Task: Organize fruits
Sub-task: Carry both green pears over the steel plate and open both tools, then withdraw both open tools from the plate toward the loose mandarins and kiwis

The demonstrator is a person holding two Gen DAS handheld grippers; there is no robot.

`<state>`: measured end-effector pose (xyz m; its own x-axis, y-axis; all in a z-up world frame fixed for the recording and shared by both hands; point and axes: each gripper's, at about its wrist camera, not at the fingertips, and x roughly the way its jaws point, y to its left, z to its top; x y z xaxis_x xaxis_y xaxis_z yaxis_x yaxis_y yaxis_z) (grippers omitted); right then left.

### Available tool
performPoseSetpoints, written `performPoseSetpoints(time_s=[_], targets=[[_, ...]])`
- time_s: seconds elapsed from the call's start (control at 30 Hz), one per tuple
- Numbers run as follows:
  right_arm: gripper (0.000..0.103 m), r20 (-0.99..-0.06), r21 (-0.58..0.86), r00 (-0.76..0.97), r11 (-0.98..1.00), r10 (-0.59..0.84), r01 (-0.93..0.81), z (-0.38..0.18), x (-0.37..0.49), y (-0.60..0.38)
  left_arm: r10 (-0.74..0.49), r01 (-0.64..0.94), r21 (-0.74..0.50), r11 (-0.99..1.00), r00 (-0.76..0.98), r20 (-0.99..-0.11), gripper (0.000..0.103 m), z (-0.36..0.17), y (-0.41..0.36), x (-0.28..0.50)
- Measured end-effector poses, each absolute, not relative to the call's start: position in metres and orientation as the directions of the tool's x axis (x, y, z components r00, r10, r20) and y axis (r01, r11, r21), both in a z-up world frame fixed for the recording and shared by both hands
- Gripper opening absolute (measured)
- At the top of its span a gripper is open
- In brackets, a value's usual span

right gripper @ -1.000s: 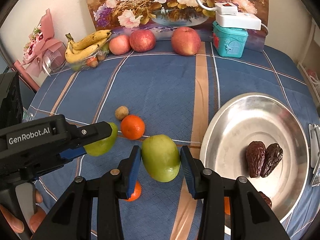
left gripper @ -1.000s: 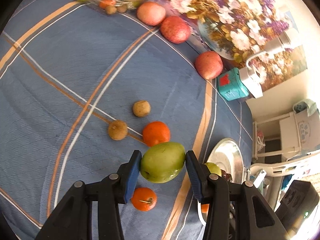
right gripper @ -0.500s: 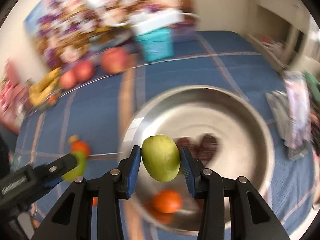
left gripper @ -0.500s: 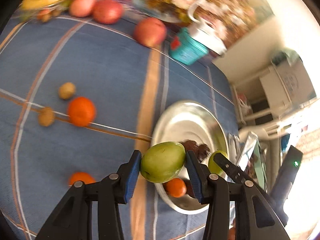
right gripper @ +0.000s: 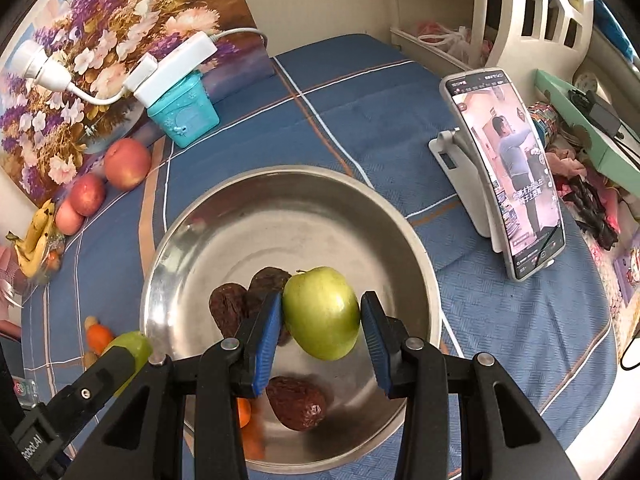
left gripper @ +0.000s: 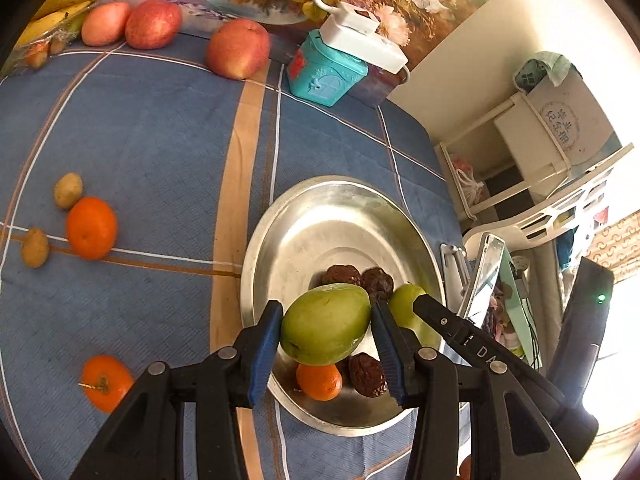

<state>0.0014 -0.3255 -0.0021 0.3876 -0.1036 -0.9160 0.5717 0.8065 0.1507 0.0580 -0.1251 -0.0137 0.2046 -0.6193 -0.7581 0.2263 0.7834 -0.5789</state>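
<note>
My left gripper (left gripper: 326,338) is shut on a green mango-shaped fruit (left gripper: 325,323) and holds it above the near side of the steel bowl (left gripper: 280,224). My right gripper (right gripper: 320,334) is shut on a green apple (right gripper: 321,313) above the same bowl (right gripper: 192,216). In the bowl lie several dark dates (right gripper: 298,402) and a small orange (left gripper: 319,381). The right gripper's apple also shows in the left wrist view (left gripper: 406,306), close beside the left one.
On the blue cloth left of the bowl lie two oranges (left gripper: 91,227), (left gripper: 106,382) and two small brown fruits (left gripper: 68,190). Red apples (left gripper: 238,48) and bananas (left gripper: 60,4) stand at the back. A teal box (left gripper: 326,68) and a phone on a stand (right gripper: 516,168) flank the bowl.
Both grippers have carried their green fruits rightwards from the open cloth to above the steel bowl. Both stay shut on their fruits.
</note>
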Motion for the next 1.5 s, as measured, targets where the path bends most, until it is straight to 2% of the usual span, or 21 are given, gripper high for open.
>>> performPoseSetpoints(time_s=[0.63, 0.7, 0.87, 1.17, 1.5], targets=[[0.042, -0.924, 0.128, 0.369, 0.835, -0.095, 0.535, 0.0, 0.007, -0.317, -0.569, 0.195, -0.536, 0.821, 0.221, -0.792, 0.053, -0.018, -0.116, 0.063], [0.042, -0.926, 0.126, 0.367, 0.837, -0.094, 0.532, -0.001, 0.009, -0.317, -0.539, 0.181, -0.508, 0.842, 0.232, -0.81, 0.06, -0.019, -0.112, 0.064], [0.042, -0.929, 0.117, 0.357, 0.844, -0.094, 0.524, -0.003, 0.012, -0.313, -0.415, 0.119, -0.398, 0.91, 0.267, -0.87, 0.069, -0.02, -0.096, 0.069], [0.042, -0.929, 0.084, 0.356, 0.886, -0.096, 0.456, -0.001, 0.02, -0.291, -0.201, 0.012, -0.21, 0.978, 0.337, -0.92, 0.07, -0.015, -0.052, 0.077], [0.042, -0.916, 0.102, 0.398, 0.932, -0.05, 0.349, 0.014, 0.025, -0.256, -0.155, -0.017, -0.176, 0.984, 0.389, -0.908, 0.075, 0.001, -0.035, 0.077]])
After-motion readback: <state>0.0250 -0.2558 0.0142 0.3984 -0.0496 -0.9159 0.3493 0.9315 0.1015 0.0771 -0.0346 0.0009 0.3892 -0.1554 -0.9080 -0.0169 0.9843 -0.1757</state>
